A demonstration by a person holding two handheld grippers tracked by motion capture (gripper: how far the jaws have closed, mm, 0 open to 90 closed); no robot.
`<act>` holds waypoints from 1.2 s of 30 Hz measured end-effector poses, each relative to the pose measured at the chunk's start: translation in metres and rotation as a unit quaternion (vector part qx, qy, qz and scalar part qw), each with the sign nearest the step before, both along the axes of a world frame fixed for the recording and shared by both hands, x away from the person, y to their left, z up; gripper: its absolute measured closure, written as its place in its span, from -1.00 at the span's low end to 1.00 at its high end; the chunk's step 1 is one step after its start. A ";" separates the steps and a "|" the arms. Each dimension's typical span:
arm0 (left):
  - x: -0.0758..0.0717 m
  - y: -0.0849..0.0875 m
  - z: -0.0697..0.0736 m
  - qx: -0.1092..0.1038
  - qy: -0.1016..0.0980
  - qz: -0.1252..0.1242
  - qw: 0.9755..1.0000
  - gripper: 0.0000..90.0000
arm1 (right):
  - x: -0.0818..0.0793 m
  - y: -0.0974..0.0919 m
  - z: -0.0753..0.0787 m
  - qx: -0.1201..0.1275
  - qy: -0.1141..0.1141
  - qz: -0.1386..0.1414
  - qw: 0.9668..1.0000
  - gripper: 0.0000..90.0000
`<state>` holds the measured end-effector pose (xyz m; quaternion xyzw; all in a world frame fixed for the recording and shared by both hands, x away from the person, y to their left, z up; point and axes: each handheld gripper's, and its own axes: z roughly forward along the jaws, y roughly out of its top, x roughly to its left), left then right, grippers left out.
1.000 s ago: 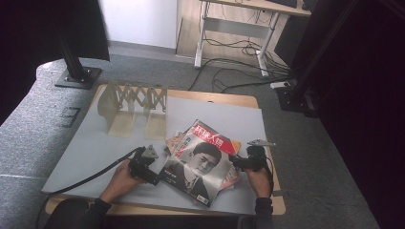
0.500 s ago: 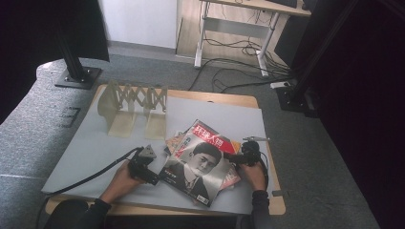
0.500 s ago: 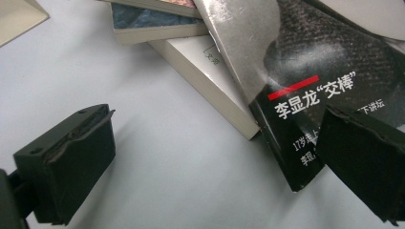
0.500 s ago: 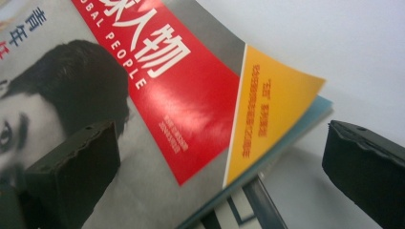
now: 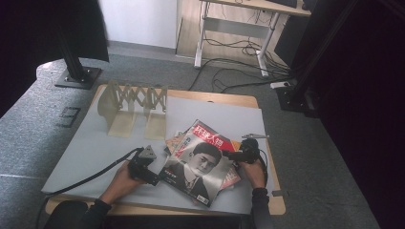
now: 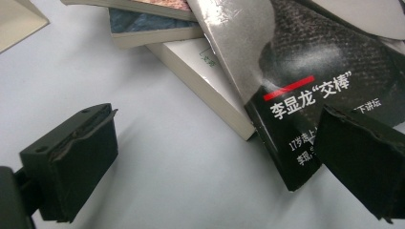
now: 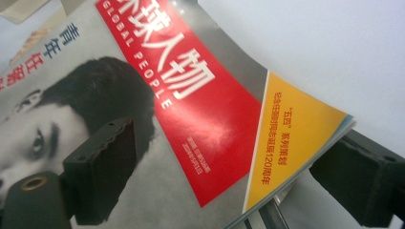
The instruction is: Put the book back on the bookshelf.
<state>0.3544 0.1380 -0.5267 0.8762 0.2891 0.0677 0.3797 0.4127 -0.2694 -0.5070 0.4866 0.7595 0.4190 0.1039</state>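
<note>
A magazine [image 5: 198,164] with a portrait cover and red title band tops a loose stack of books [image 5: 174,140] on the grey mat [image 5: 95,148]. My left gripper [image 5: 155,176] rests at the stack's lower left. In the left gripper view it [image 6: 215,171] is open, with the magazine's dark corner [image 6: 296,143] lying loose between the jaws. My right gripper [image 5: 230,155] is at the magazine's right edge. In the right gripper view it [image 7: 234,176] has one jaw above the cover [image 7: 191,119] and one below the yellow corner; the jaws have just been closing and stand apart.
A beige folding rack [image 5: 133,102] stands at the back left of the mat, on the wooden table [image 5: 229,98]. A thick cream book [image 6: 200,76] and others lie under the magazine. Cables trail from both grippers. Beyond the table are a desk frame and floor cables.
My right gripper has moved left, in over the magazine's right edge. The left gripper and the stack have stayed where they were.
</note>
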 end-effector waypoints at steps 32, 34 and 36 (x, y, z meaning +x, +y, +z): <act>-0.001 0.001 0.002 -0.013 0.010 -0.034 0.999 -0.95 | -0.030 0.008 0.044 -0.014 -0.114 -0.033 0.993 0.86; -0.001 0.001 0.003 -0.015 0.014 -0.036 0.999 -0.94 | -0.031 0.009 0.046 -0.013 -0.116 -0.032 0.993 0.86; 0.000 0.002 0.005 -0.022 0.019 -0.034 0.999 -0.93 | -0.034 0.010 0.051 -0.001 -0.119 -0.025 0.993 0.86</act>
